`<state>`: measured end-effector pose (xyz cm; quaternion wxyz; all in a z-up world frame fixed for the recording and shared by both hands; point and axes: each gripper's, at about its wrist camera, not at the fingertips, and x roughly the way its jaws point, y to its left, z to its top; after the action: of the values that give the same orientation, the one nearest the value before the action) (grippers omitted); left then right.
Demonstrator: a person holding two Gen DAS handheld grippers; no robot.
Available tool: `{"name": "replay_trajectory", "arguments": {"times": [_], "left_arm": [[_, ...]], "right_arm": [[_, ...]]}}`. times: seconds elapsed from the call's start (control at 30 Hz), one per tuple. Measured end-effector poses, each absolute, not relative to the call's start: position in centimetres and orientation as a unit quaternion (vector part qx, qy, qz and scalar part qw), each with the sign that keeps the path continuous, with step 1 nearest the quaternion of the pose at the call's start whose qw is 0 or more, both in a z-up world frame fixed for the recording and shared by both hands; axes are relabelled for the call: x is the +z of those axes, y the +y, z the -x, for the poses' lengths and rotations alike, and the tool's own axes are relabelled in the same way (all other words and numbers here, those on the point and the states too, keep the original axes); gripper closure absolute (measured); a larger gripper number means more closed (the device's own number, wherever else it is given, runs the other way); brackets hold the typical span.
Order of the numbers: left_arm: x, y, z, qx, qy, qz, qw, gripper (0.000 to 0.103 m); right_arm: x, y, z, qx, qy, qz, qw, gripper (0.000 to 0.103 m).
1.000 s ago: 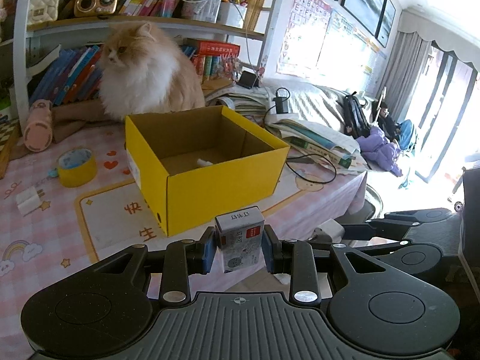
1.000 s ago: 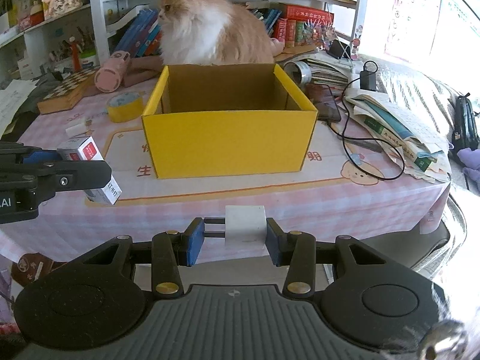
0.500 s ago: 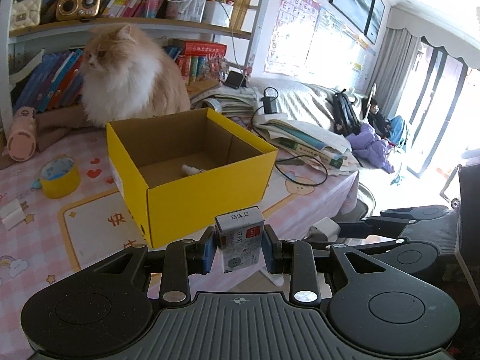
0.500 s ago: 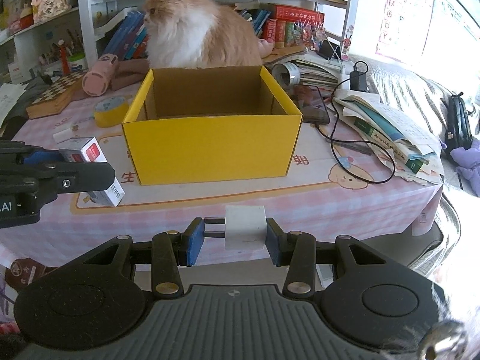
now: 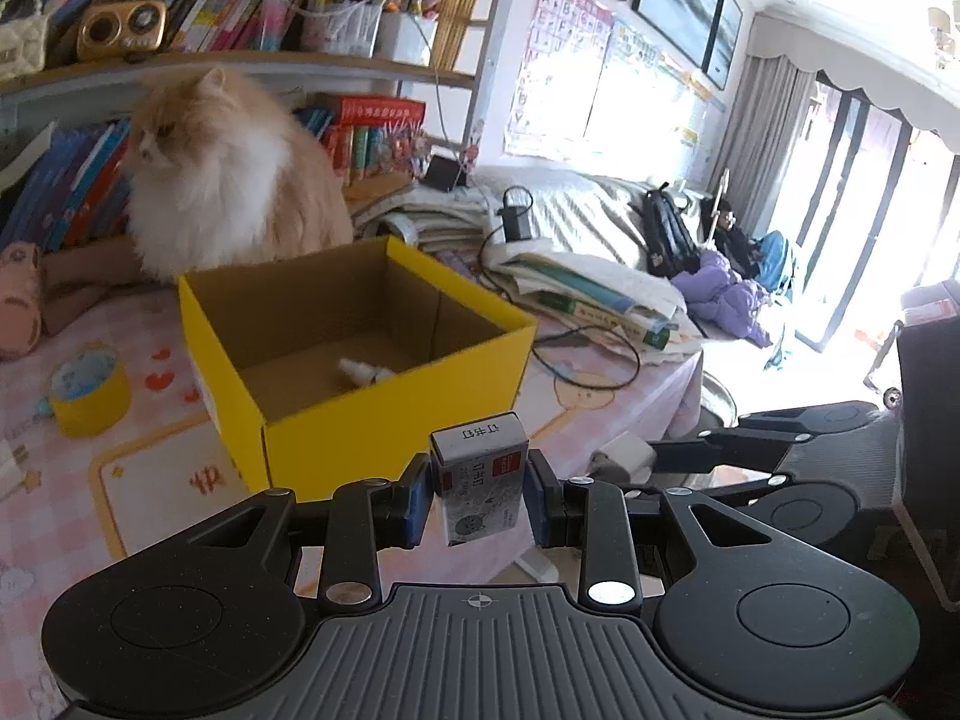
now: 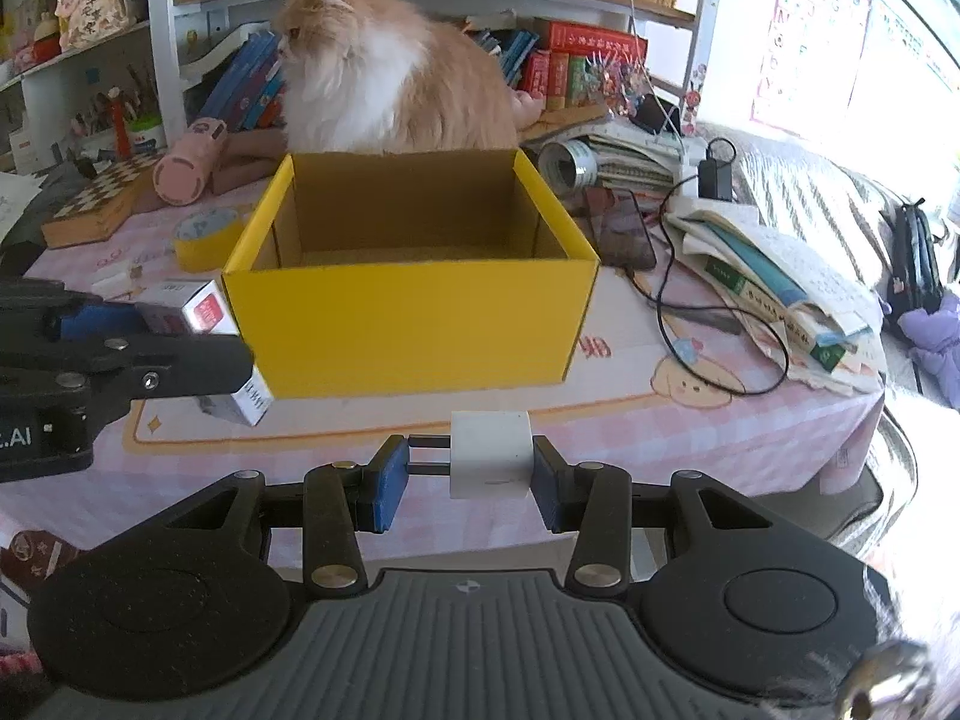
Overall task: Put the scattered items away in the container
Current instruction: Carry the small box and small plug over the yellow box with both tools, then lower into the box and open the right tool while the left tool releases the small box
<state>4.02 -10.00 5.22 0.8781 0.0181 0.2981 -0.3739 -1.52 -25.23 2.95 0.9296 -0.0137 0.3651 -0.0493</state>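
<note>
Left tongs grip a small carton; right tongs grip a white plug; yellow box at twelve o'clock.

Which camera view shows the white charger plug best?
The right wrist view: the white charger plug sits centred between the jaws, prongs visible. The left wrist view shows only part of it, held at the right gripper's tip.

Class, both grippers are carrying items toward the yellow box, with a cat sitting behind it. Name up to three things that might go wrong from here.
1. The white plug is pinched between prong tips and body, so it could twist free of the right gripper.
2. The cat sits right behind the yellow box and may step in the way.
3. The left gripper with its small carton is near the right gripper; both might collide over the box.
</note>
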Motion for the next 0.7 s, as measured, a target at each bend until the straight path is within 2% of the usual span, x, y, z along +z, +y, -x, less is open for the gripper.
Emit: {"name": "replay_trajectory", "arguments": {"times": [0.7], "left_arm": [[6.2, -12.8, -10.8, -0.337, 0.261, -0.011, 0.905, 0.073]], "right_arm": [[5.1, -28.5, -7.1, -0.02, 0.304, 0.049, 0.951, 0.062]]}}
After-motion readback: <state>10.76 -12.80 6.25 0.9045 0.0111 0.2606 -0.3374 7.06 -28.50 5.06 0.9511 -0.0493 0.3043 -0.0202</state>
